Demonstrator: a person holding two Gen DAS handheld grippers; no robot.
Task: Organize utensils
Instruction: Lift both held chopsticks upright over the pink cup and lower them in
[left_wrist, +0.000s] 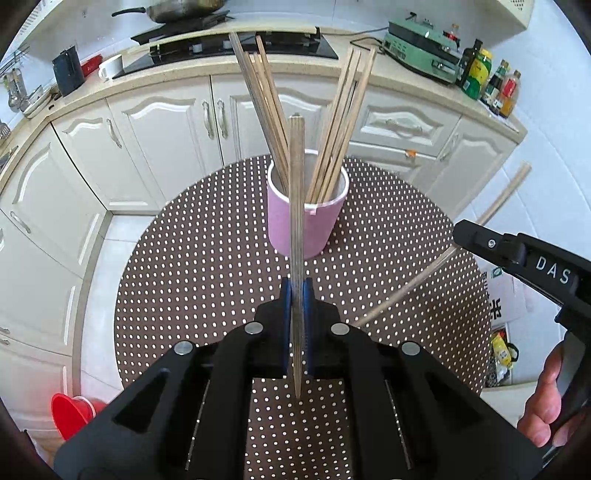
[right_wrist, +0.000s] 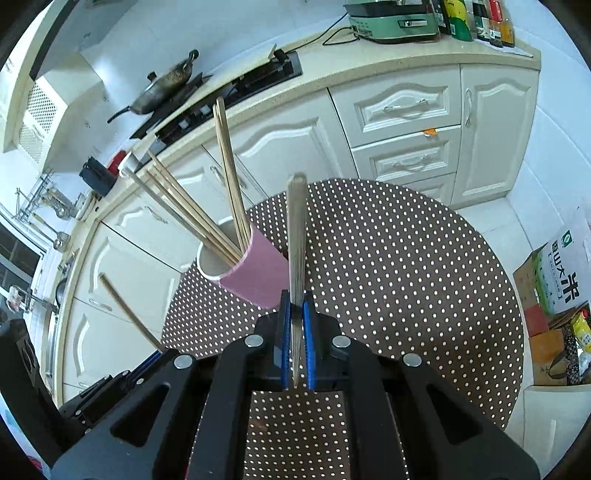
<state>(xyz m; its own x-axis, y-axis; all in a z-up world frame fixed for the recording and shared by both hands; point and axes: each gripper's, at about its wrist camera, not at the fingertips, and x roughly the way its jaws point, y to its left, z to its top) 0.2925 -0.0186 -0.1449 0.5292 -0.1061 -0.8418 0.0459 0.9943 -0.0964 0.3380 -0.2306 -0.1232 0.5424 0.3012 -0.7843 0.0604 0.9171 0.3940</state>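
White kitchen cabinets (left_wrist: 155, 122) curve behind a round dotted table (left_wrist: 207, 266). At twelve o'clock from the left gripper (left_wrist: 296, 295) stands the pink cup (left_wrist: 306, 221) of chopsticks (left_wrist: 266, 107), well inside the table's edge. Each claw pinches one chopstick: left chopstick (left_wrist: 296, 206), and right gripper (right_wrist: 295, 314) with right chopstick (right_wrist: 296, 236).

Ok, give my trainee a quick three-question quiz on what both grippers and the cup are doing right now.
1. True or false: the pink cylindrical cup lies on its side.
2. What does the left gripper hold?
3. Choose: the right gripper is A) open, B) shut on a chopstick, C) shut on nothing.

Key:
1. False; it stands upright on the brown dotted round table.
2. One long wooden chopstick, clamped between its blue pads.
3. B; a second wooden chopstick.
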